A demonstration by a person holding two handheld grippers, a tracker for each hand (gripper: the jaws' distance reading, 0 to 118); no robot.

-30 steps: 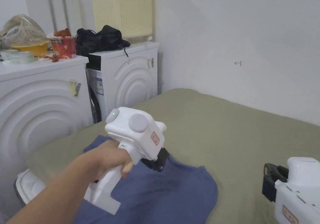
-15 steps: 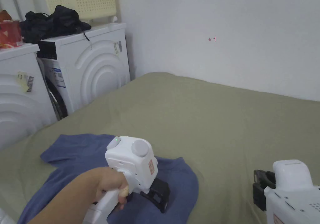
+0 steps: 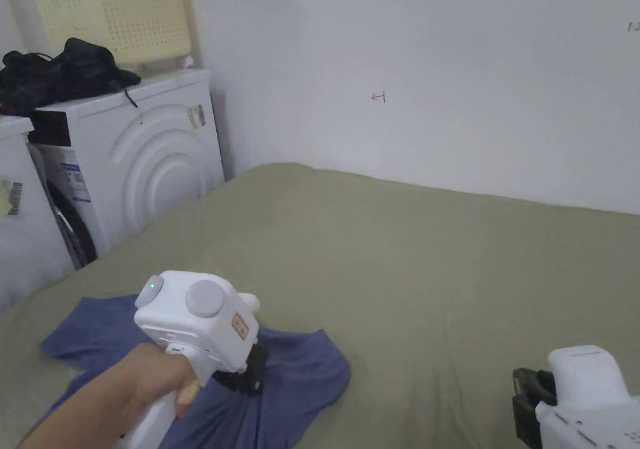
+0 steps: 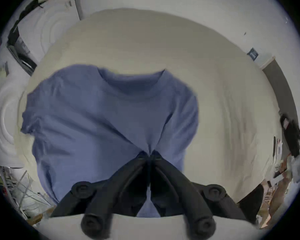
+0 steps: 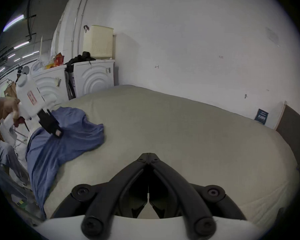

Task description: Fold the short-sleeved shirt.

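At about 8 o'clock in the head view, the blue shirt (image 3: 300,375) is spread on the olive bed (image 3: 406,262), its long axis running from collar at 12 o'clock down toward the left gripper (image 4: 148,154), whose jaws are pinched together on a fabric pleat. At 5 o'clock, the right gripper (image 5: 148,154) is closed, holding nothing. Labels are seen on the washing machines (image 3: 150,156), unreadable.

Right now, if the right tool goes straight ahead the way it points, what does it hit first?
Likely the bare green bed cover: the right tool, shut and empty, points across it. The blue shirt lies off to its left. Depth unclear.
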